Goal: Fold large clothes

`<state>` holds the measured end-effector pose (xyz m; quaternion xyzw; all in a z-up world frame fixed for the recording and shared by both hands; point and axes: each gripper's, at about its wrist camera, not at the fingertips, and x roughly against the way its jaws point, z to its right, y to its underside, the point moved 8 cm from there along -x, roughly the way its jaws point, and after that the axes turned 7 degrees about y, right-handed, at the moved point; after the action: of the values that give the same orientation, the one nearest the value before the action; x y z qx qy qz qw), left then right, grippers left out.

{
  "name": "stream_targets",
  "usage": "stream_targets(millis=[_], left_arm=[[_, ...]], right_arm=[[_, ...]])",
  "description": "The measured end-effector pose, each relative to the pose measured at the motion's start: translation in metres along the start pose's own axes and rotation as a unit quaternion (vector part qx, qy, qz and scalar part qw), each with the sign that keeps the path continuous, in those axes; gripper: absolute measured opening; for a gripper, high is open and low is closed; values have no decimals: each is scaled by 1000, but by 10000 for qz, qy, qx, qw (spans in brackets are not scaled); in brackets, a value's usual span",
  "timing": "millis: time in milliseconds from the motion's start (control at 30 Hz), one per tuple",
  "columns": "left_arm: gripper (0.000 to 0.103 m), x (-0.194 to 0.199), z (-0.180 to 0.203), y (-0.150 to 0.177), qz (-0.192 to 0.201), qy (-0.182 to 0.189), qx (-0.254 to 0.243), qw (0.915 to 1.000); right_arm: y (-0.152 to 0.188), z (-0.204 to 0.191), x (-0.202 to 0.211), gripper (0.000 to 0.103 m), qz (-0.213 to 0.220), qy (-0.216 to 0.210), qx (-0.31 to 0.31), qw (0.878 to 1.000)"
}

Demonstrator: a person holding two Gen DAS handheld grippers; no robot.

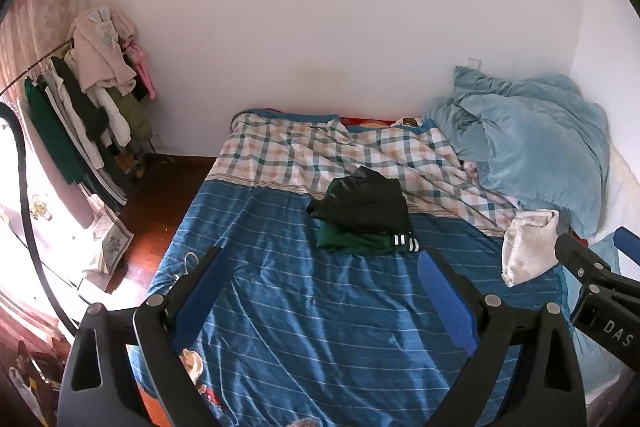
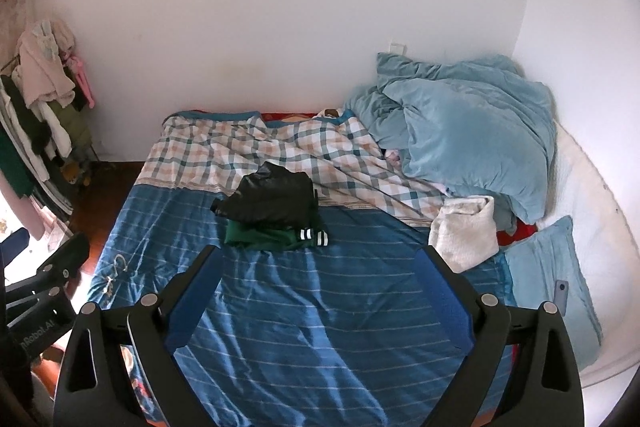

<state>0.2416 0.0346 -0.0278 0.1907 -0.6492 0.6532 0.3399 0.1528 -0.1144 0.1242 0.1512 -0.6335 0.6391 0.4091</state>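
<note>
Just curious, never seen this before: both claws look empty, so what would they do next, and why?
Probably reach for the white garment: it lies loosely bunched, while the black and green clothes are already stacked folded, and both grippers are open.

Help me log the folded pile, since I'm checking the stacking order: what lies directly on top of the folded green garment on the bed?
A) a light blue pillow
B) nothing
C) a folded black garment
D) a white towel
C: the folded black garment rests on the green garment, whose striped cuffs stick out at the pile's near right corner; the white towel lies apart to the right.
</note>
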Motion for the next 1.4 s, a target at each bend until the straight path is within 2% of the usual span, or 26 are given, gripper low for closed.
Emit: stream_targets(millis=[1400], left_arm=[[97, 3, 2, -7, 32, -27, -1, 10000]], right_arm=[[-3, -9, -6, 99, -47, -122, 54, 9999]])
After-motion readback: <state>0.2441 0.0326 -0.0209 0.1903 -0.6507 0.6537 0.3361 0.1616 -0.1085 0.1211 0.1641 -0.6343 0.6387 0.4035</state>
